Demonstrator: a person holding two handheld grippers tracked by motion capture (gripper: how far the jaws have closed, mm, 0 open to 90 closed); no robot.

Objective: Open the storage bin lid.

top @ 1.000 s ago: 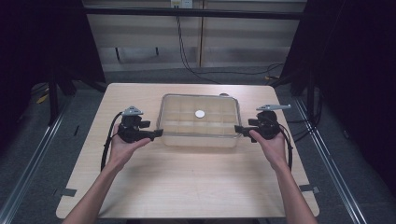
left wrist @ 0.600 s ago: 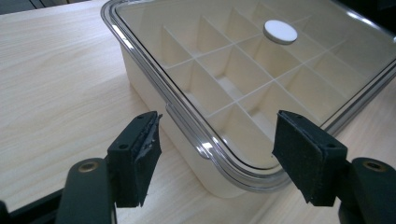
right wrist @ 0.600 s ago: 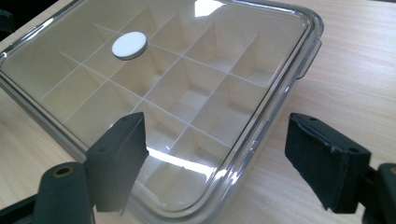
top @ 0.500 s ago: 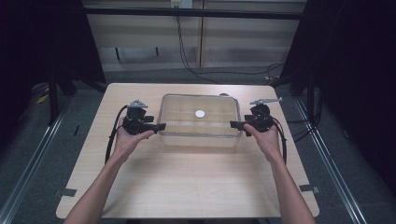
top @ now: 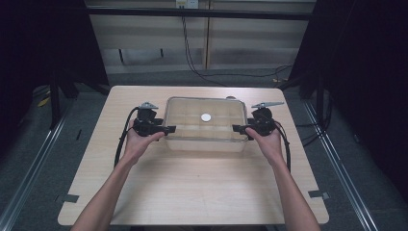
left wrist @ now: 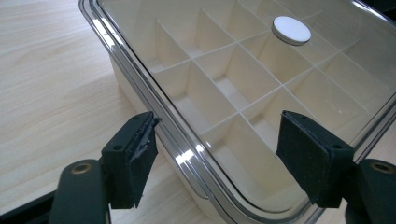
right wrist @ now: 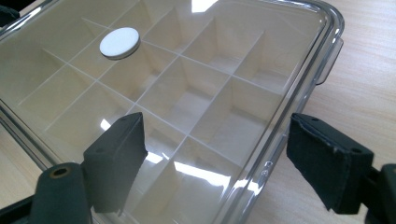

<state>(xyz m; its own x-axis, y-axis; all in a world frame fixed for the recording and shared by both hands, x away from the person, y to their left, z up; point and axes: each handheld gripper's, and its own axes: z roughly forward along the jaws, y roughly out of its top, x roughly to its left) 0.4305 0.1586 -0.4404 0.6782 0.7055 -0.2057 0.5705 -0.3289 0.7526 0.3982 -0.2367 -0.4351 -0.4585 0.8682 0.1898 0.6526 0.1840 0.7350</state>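
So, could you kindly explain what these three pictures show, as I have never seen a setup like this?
A person sits at a wooden table with a handheld two-jaw tool in each hand: the left gripper and the right gripper. One picture looks down from a camera above; the other two come from cameras riding on each gripper, looking along its black jaws. On the table stands a clear divided storage box with a transparent lid bearing a round white knob. Both grippers are open at the box's two ends; nothing is held yet.

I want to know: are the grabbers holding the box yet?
No. Both the left gripper and right gripper stand open around the clear lid's edges.
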